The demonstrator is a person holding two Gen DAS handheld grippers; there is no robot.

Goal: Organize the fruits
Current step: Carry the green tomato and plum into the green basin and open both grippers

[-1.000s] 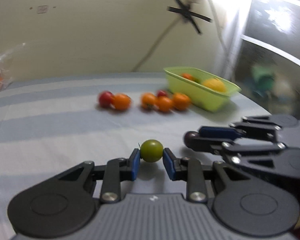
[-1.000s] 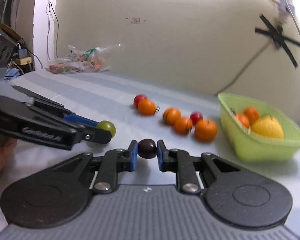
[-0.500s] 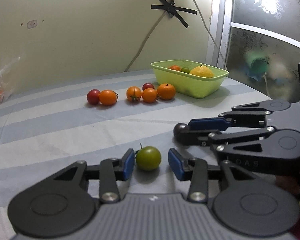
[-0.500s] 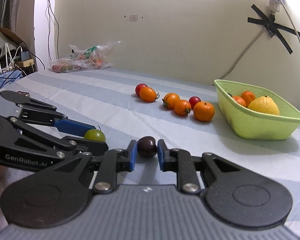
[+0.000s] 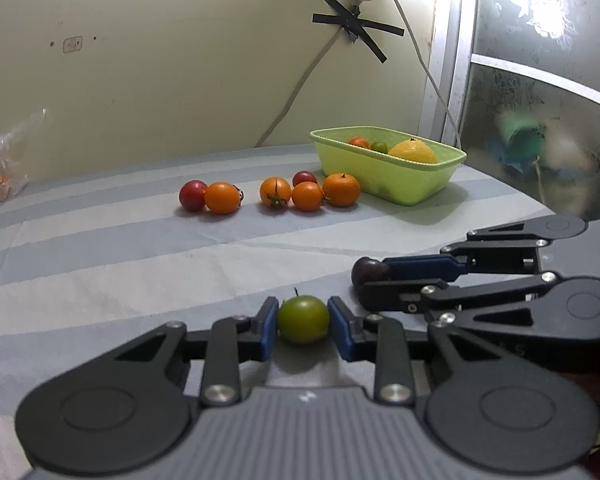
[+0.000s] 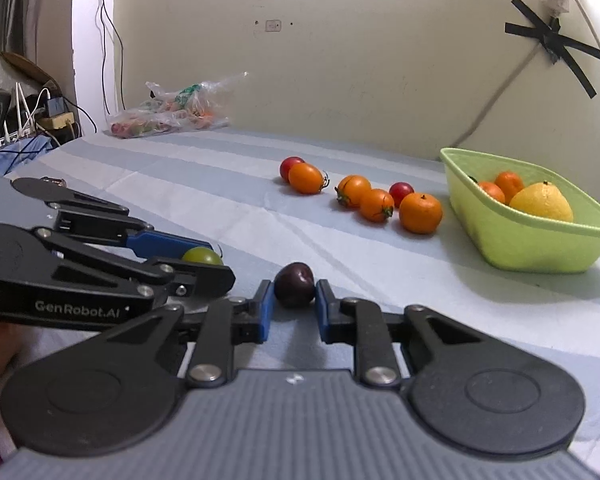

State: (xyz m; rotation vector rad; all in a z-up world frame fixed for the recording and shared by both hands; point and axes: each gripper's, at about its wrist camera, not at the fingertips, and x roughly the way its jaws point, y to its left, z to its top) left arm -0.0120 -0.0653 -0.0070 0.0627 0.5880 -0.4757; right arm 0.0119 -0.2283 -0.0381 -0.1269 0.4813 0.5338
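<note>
The desk (image 5: 100, 248), under a striped cloth, filled the lower half of both views. A green tub (image 6: 516, 236) stood at mid right in the right wrist view, holding a yellow citrus (image 6: 542, 202) and two orange fruits (image 6: 500, 186); the left wrist view also showed a small green fruit (image 5: 379, 146) inside. Left of the tub, seven loose fruits (image 6: 364, 194) lay in a row on the cloth. A plastic bag (image 6: 172, 114) lay at upper left by the wall. The left gripper (image 5: 303, 320) had its jaws closing, clamped on a green tomato (image 5: 303, 318) low at centre. The right gripper (image 6: 294, 298) had its jaws closing, clamped on a dark plum (image 6: 294, 284).
</note>
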